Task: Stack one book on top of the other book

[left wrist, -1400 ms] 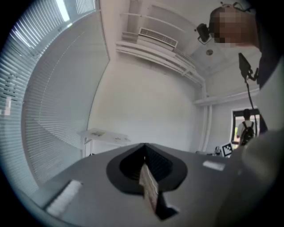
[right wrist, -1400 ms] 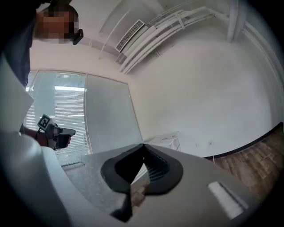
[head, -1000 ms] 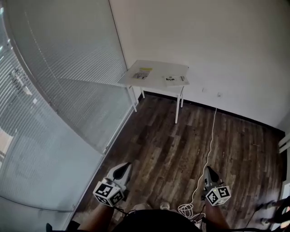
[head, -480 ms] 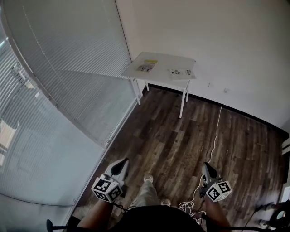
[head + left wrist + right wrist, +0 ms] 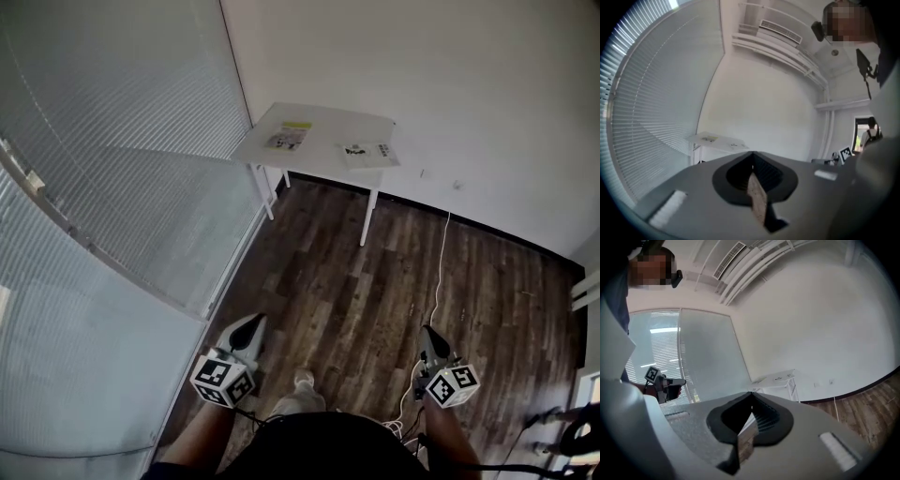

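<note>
– Low in the head view: left gripper (image 5: 251, 323) and right gripper (image 5: 427, 331), jaws together on both, nothing between.
– Books?
– Well apart from both. Yellow-topped thin book (image 5: 288, 139) and white dark-printed thin book (image 5: 367, 153), probably books at this size, lie flat and separate on white rectangular table (image 5: 323, 120), across dark wood-plank floor (image 5: 347, 281).

Flat on white table (image 5: 323, 131), yellow-labelled book (image 5: 289, 138); second book (image 5: 367, 152) well apart, also flat

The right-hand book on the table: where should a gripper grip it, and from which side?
Likely its near edge, coming level from the floor side: the right-hand book lies flat on the table, so only thin edges offer a pinch.
</note>
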The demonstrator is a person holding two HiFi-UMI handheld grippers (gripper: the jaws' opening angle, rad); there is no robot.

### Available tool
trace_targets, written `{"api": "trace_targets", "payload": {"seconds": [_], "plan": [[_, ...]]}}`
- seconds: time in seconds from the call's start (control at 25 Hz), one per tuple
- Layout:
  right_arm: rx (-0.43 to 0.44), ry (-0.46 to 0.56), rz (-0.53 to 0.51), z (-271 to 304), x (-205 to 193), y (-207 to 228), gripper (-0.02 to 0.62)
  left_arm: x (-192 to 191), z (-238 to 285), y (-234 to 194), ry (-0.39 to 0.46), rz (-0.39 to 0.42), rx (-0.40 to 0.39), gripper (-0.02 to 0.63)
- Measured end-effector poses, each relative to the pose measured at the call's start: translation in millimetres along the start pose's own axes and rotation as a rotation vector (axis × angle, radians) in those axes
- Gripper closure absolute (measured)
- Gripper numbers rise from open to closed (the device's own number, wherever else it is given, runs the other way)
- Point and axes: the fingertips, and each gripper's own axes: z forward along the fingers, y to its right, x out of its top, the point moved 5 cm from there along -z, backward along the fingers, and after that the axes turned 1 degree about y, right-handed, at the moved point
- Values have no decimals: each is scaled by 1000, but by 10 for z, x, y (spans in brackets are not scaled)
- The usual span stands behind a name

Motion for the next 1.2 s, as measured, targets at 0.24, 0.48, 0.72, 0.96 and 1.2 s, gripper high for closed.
{"api": "trace_targets", "payload": {"seconds": [0.24,0.48,0.72,0.96,1.2], "plan": [[-36,6,1,659,120,-129,594,314,434,-594,2,46,-69,598],[-65,56,22,1198,289,-228,594,532,872,-1018,-15,111,-130,598],[-75,-17,50,1531,220,-157,594,484,1242,-1353,-43,33,-90,598],[-108,38,63,2228,317,179,594,539,1745,-1603,-51,16,-45,598],[-86,94,66,3160,765,643,594,888,2392,-1932,-81,29,25,598]]}}
